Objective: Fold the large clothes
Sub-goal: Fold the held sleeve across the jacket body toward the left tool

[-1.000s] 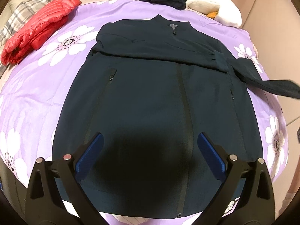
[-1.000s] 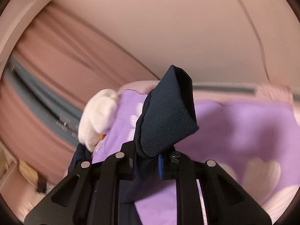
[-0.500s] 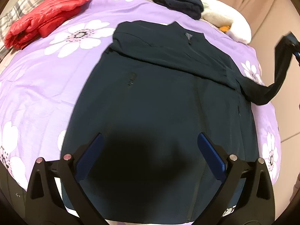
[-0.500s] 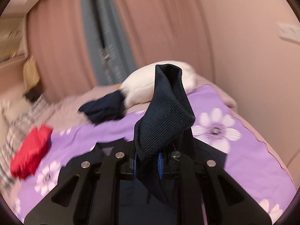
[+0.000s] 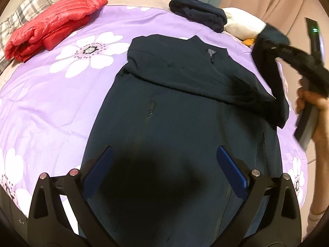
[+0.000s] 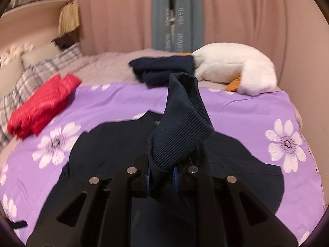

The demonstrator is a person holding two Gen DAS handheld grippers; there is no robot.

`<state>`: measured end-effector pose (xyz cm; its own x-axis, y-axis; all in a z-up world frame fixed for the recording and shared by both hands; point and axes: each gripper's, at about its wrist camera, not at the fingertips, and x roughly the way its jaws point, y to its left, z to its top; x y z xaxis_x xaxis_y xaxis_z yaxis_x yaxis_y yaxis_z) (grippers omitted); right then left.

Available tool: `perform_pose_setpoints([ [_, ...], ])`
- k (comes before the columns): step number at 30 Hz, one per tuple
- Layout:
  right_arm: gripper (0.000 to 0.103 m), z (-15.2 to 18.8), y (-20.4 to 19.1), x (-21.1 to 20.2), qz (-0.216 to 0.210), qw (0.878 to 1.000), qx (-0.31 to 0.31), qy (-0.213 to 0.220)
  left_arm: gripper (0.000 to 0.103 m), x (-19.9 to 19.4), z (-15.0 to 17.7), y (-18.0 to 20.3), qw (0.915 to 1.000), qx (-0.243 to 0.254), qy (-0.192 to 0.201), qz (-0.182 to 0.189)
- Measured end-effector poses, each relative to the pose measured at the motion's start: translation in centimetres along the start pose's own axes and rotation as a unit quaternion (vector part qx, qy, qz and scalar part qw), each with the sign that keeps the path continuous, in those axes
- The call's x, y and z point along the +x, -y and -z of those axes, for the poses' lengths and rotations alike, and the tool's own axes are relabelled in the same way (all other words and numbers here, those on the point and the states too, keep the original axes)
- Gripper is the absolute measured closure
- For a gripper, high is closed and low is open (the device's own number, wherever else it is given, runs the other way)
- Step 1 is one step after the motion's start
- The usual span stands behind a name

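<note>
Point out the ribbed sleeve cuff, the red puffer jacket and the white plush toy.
ribbed sleeve cuff (image 6: 181, 131), right wrist view, on the ribbed knit above the shut jaws.
red puffer jacket (image 5: 51, 24), left wrist view, on its quilted top.
white plush toy (image 6: 236, 68), right wrist view, on its white body.

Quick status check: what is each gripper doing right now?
Left gripper: open, holding nothing, over the dark jacket.
Right gripper: closed on the jacket's ribbed sleeve cuff, lifted above the bed.

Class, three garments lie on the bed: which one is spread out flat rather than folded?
The dark navy jacket in the middle lies spread out; the red puffer jacket and the small navy garment are folded bundles.
</note>
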<state>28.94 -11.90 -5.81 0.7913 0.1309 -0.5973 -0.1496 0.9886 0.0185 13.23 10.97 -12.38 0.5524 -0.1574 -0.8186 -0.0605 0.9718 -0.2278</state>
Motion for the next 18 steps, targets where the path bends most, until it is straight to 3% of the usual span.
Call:
perform_pose_setpoints([
  [18, 0.087, 2.1, -6.8, 5.0, -0.020, 0.996, -0.083, -0.031, 0.002, 1.9, -1.2, -0.2, 0.9999, -0.001, -0.011, 0.010],
])
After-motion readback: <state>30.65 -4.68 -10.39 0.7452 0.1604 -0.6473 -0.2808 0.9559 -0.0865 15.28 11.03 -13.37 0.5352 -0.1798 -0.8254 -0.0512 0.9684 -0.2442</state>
